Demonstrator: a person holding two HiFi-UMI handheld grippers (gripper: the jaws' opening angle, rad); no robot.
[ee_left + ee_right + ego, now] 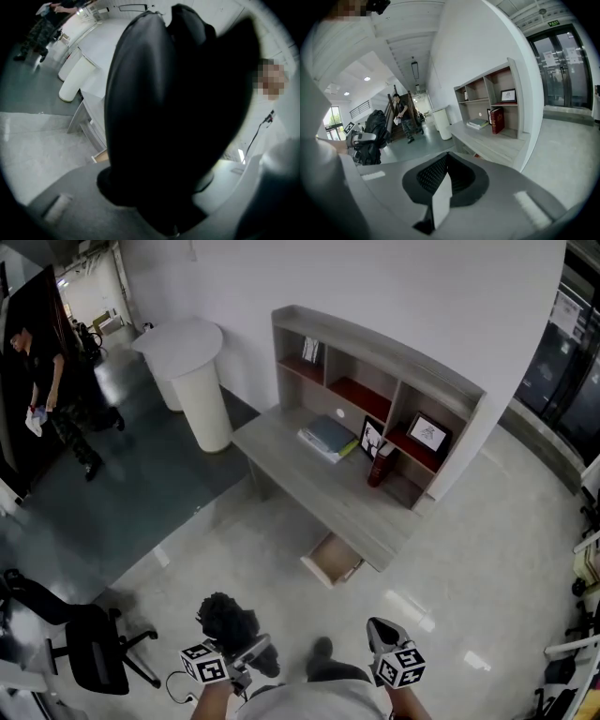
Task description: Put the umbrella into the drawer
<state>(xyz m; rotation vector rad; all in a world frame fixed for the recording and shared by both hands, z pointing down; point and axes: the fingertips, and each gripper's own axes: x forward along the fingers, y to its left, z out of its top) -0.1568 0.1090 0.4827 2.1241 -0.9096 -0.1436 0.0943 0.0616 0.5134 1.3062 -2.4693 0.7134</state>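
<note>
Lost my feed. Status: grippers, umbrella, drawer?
Left gripper shut on black folded fabric umbrella. Right gripper jaws together, empty. Pale wooden desk drawer open ahead, not reached. Black office chair off left.

Head view: high up, facing forward and steeply down. The counter (319, 479) and its shelf unit (375, 371) sit mid-frame, well off, with the left claw (251, 651) and right claw (380, 626) at the bottom edge.

Left claw view: lens right against the black umbrella (178, 108), which blocks most of the frame; a strip of counter shows at left.

Right claw view: low, facing the counter endwise from well off.

Shared: all three views show the counter. Head and right claw views also share the shelf unit, white pedestal (199, 381) and distant person (45, 381).
</note>
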